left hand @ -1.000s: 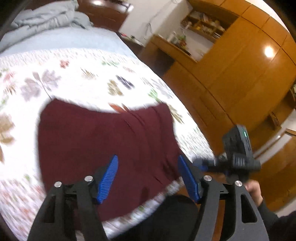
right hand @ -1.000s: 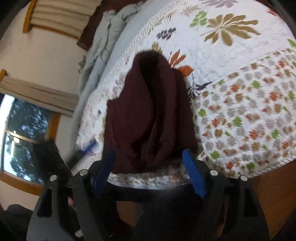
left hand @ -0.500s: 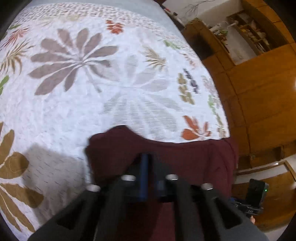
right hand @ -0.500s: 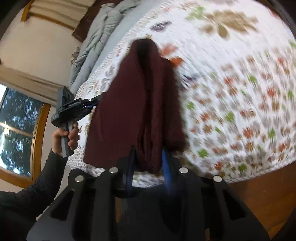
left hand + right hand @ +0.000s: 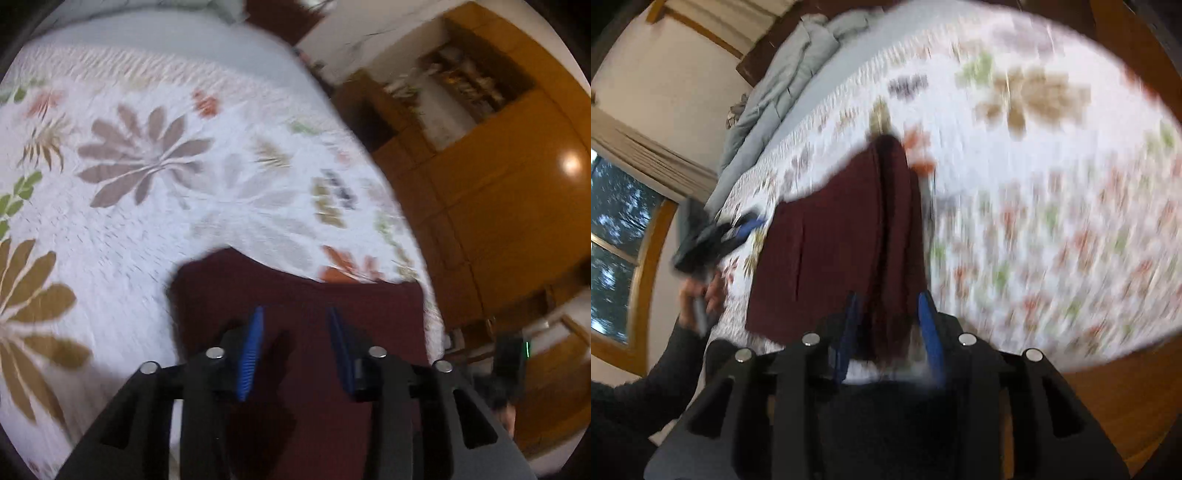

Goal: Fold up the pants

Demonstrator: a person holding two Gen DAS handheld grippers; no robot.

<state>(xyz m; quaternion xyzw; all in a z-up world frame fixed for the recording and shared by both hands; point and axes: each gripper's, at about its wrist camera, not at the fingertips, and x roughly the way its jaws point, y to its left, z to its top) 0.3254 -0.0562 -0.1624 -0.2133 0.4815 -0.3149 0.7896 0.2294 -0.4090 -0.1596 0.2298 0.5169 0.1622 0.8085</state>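
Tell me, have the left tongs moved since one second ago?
Yes. The left tongs now sit over the far corner of the maroon pants, nearer the grey-brown flower on the quilt, and have just been reopening.

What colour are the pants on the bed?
Dark maroon pants, clearest in the left wrist view.

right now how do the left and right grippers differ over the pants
The left gripper hovers over flat maroon pants, no cloth between its jaws; the right gripper straddles a bunched fold of them. The left gripper faces the wooden wardrobe; the right gripper faces the window. Shared: both have blue pads, and both pairs of jaws have just been opening.
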